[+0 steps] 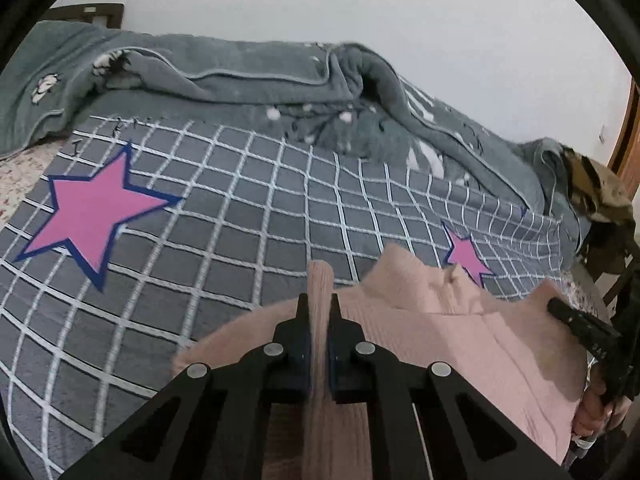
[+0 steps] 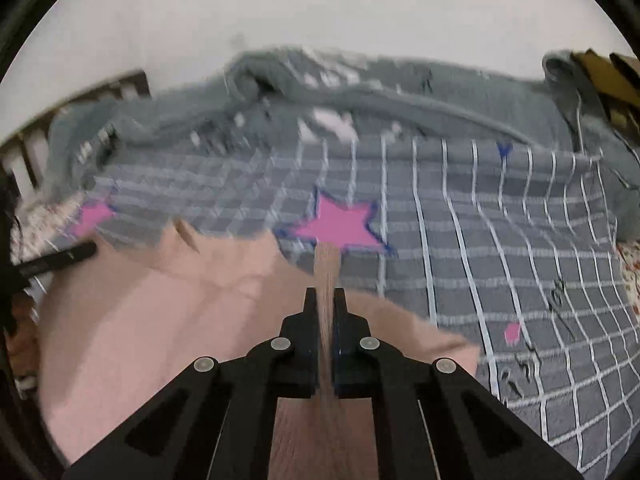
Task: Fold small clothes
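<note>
Bed (image 1: 240, 216) covered by a grey sheet with white grid lines and pink stars, fills most of both views. Crumpled grey blanket (image 1: 248, 68) bunched along the far edge of the bed, against the white wall (image 1: 320, 0). Dark wooden headboard (image 1: 92, 14) at the far left corner. Brown patterned fabric (image 1: 596, 188) heaped at the far right edge of the bed.

Pink sweater (image 1: 480, 340) lies at the near edge of the bed, spread between the two tongs, partly lifted. One pink star sits just past its far edge.

Left gripper (image 1: 319, 312): closed on a ribbed strip of the sweater, cloth sticking up between the fingers. Right gripper (image 2: 326, 304): also clamped on a ribbed strip of the sweater, cloth poking out past the tips. Right wrist view is motion-blurred. Each gripper's fingertip shows at the side of the other's view, resting by the sweater.
</note>
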`<control>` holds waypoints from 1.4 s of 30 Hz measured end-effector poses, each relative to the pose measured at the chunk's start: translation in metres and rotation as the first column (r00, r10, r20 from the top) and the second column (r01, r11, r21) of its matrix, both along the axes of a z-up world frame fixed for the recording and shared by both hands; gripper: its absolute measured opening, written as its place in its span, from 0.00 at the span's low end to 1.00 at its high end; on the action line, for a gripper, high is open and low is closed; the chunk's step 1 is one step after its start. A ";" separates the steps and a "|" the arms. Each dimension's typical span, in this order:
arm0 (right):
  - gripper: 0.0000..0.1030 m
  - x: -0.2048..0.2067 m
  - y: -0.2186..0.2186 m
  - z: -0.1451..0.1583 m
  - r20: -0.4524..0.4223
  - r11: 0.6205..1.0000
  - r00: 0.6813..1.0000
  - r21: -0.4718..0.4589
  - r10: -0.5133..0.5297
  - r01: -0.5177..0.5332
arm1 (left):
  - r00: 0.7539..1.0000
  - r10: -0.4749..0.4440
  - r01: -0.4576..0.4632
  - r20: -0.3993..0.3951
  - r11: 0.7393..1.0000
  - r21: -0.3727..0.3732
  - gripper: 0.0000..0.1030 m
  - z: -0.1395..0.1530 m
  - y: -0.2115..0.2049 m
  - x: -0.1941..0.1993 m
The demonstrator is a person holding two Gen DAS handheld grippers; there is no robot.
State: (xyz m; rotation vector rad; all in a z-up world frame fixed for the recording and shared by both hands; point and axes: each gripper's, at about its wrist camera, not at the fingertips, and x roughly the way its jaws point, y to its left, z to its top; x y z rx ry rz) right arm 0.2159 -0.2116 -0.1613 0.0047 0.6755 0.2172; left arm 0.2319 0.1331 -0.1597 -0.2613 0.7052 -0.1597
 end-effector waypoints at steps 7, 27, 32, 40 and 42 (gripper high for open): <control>0.05 0.028 0.010 -0.026 -0.096 0.997 0.994 -0.059 -0.058 0.052 | 0.998 0.046 -0.043 -0.045 0.997 0.062 0.07 -0.012 0.001 0.007; 0.22 0.022 -0.017 -0.035 -0.192 0.992 0.973 -0.047 -0.126 0.119 | 0.995 0.087 -0.085 -0.048 0.996 0.034 0.28 -0.015 0.013 -0.003; 0.26 0.012 -0.026 -0.027 -0.169 0.991 0.976 -0.016 -0.137 0.136 | 0.996 0.080 -0.081 -0.041 0.997 -0.014 0.34 -0.013 0.022 -0.013; 0.34 -0.023 -0.032 -0.006 -0.074 0.990 0.988 -0.019 -0.139 0.138 | 0.997 0.077 -0.077 -0.009 0.997 -0.008 0.41 -0.006 0.020 -0.036; 0.34 -0.032 -0.034 -0.002 -0.054 0.990 0.989 -0.013 -0.140 0.139 | 0.997 0.078 -0.079 -0.007 0.997 -0.009 0.41 -0.005 0.020 -0.042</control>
